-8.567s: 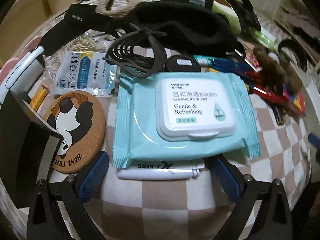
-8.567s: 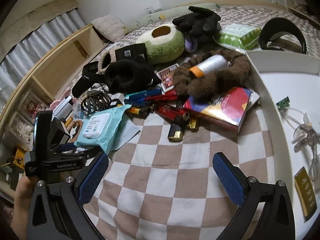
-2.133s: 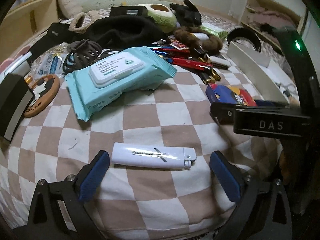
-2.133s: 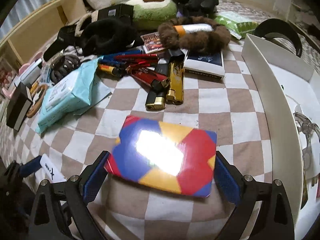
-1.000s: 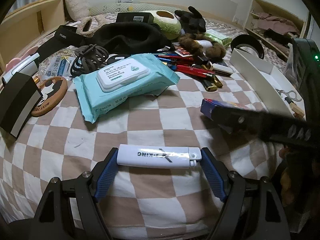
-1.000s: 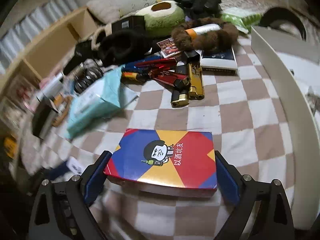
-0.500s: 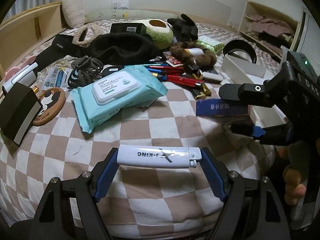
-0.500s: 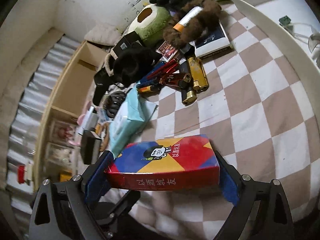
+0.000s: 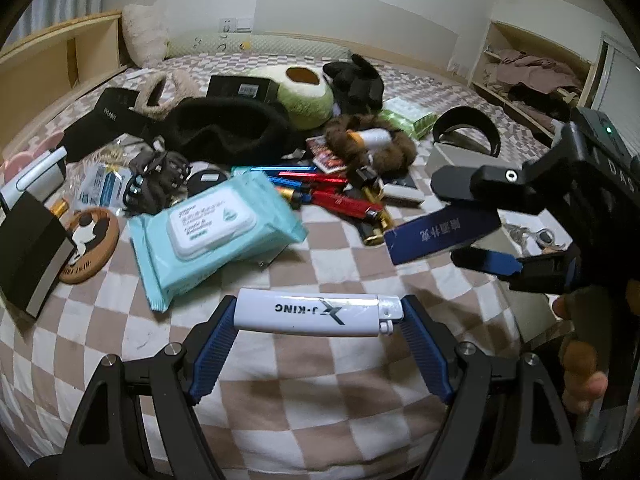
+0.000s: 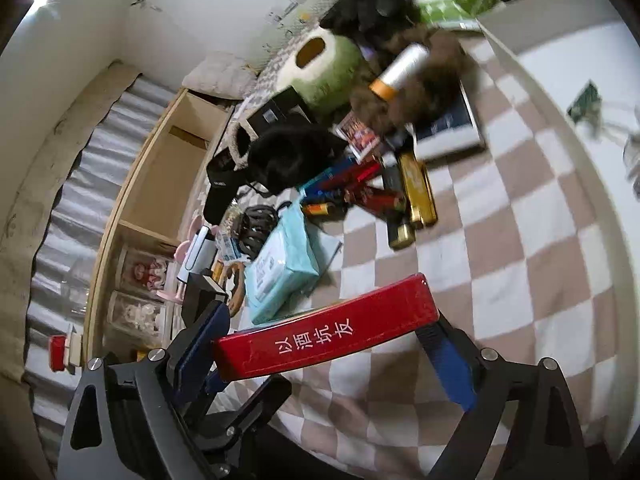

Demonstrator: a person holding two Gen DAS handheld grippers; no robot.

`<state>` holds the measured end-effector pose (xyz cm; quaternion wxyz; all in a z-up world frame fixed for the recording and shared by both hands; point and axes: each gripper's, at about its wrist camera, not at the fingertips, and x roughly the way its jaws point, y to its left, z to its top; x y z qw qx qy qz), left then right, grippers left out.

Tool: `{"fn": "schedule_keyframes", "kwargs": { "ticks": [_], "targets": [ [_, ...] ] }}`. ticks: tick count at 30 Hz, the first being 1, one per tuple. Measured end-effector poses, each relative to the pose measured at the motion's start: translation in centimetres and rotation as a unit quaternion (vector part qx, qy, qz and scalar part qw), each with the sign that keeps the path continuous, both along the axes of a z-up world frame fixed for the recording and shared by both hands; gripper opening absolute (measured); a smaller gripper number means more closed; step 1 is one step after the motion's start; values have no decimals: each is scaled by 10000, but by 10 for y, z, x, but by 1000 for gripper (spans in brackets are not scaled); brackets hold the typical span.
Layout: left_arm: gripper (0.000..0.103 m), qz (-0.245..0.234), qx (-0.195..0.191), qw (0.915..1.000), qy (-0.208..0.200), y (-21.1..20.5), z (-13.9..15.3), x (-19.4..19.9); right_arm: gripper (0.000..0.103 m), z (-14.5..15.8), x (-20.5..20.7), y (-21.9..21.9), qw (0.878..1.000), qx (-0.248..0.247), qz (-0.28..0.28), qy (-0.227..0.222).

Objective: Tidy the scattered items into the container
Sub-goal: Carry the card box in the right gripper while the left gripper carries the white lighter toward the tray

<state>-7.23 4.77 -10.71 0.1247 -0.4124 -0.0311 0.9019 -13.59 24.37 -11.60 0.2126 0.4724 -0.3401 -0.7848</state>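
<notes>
Lifted since earlier: one white plastic lighter [image 9: 316,317] clamped in left gripper [image 9: 318,320], one colourful flat box [image 10: 324,340] clamped in right gripper [image 10: 326,346].

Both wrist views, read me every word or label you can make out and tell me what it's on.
"J-KING": white lighter in the left claw.
"以酒坑友": red edge of the card box in the right claw.
"DAS": right claw's body.
Wipes pack lid, panda coaster rim, black visor print: too blurred to read.
</notes>
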Motion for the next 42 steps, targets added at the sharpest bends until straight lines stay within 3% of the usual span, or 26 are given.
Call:
{"fn": "schedule_keyframes", "kwargs": {
  "ticks": [8, 9, 10, 11, 16, 20, 29, 30, 32, 37, 42],
  "targets": [
    [81, -153, 153, 9996, 201, 20, 25, -7, 91, 36, -5, 31, 9988, 258, -207, 352],
    [81, -195, 171, 9994, 232, 24, 29, -9, 82, 41, -5, 37, 9986, 262, -236, 400],
    [81, -242, 188, 9992, 261, 29, 32, -10, 57, 46, -6, 44, 9985, 215, -247, 435],
    [81, -290, 207, 9990, 286, 35, 35, -12, 54, 50, -7, 50, 9984, 218, -281, 445],
    [81, -533, 208, 9979, 316, 61, 40, -21, 54, 62, -16, 77, 9954, 742, -454, 404],
    [81, -579, 178, 9979, 231, 68, 32, -25, 54, 56, -19, 83, 9930, 1101, -359, 222],
    [81, -466, 146, 9988, 19, 52, 11, -30, 56, 28, -41, 50, 9752, 2181, 364, -91],
    [81, -447, 149, 9989, -5, 49, 9, -30, 59, 26, -46, 43, 9713, 2330, 465, -109],
    [81, -405, 155, 9990, -51, 41, 5, -32, 88, 24, -54, 29, 9583, 2772, 698, -60],
    [81, -281, 265, 9991, -147, 22, -4, -35, 88, 11, -79, -8, 8931, 4206, 1593, 75],
    [81, -226, 406, 9987, -211, 11, -11, -38, 88, -6, -98, -17, 8520, 4792, 2107, -101]
  ]
}}
